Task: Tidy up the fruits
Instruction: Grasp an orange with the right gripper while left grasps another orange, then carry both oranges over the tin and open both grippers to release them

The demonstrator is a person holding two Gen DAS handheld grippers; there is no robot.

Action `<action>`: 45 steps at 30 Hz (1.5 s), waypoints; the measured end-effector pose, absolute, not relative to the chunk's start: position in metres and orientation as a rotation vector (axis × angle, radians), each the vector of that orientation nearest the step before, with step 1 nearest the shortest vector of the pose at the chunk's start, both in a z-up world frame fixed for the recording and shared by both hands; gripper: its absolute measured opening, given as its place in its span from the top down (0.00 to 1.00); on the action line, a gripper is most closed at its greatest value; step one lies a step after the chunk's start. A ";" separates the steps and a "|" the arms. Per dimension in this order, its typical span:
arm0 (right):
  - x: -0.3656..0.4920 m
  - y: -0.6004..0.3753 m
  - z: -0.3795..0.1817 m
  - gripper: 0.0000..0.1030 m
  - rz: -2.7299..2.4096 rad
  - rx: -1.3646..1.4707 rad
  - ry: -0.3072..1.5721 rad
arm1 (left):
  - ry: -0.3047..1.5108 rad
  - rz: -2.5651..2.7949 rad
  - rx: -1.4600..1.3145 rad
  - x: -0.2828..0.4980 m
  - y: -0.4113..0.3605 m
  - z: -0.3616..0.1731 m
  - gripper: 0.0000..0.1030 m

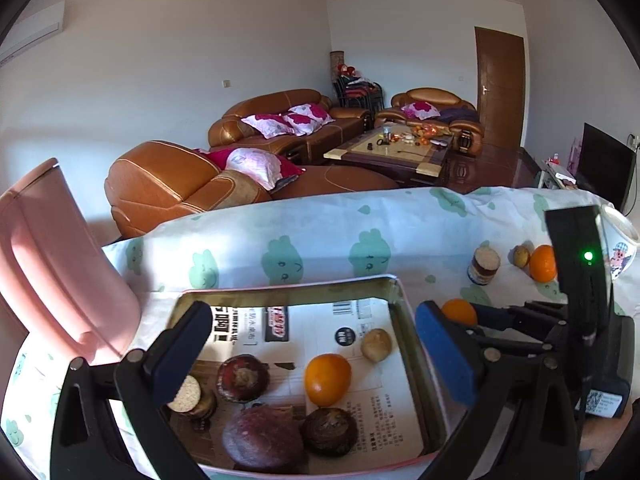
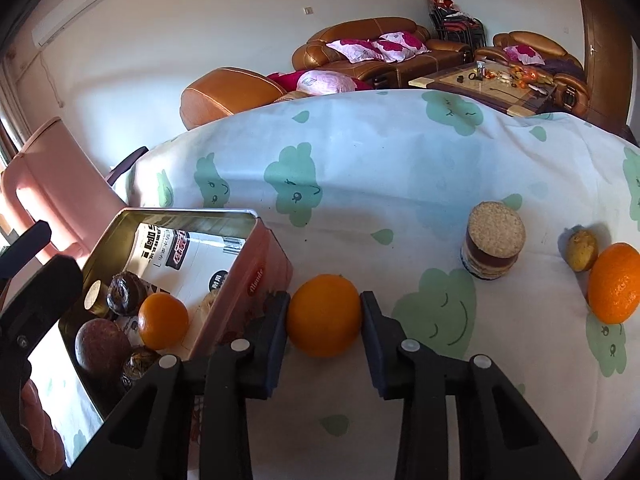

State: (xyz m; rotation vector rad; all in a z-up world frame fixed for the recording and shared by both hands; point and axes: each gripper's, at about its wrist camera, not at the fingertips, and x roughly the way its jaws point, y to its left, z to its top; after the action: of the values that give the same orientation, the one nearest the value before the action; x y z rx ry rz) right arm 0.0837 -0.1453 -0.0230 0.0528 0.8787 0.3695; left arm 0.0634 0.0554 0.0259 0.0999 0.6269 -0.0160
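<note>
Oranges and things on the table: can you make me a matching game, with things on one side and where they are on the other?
Things:
1. Orange
2. Second orange
3. Third orange
4. Corked jar

Places:
A. Inside the tin
B. Between the right gripper jaws, beside the tin
C. Standing alone on the cloth
D. Far right, next to a small yellowish fruit

Pairs: 1-B, 2-A, 3-D, 4-C
</note>
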 end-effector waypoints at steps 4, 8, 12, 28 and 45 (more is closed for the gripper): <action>0.060 -0.214 0.000 0.65 0.215 0.114 0.775 | 0.632 -0.087 0.133 0.069 0.015 0.023 0.00; 0.037 -0.294 0.017 0.65 0.012 0.111 0.658 | 0.643 -0.178 0.111 0.081 -0.038 0.017 0.00; 0.023 -0.339 0.016 0.65 -0.077 0.103 0.634 | 0.703 -0.250 0.064 0.104 -0.096 0.001 0.00; 0.009 -0.367 0.026 0.65 -0.087 0.181 0.598 | 0.923 -0.171 0.045 0.174 -0.198 -0.047 0.22; 0.003 -0.344 0.024 0.65 -0.070 0.112 0.521 | 0.806 -0.253 -0.037 0.120 -0.142 -0.009 0.53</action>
State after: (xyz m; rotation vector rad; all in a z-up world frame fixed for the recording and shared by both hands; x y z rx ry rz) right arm 0.0033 -0.3443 0.0236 0.1123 0.5214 -0.0702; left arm 0.1201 -0.1425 -0.0090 -0.0369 0.8064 -0.2529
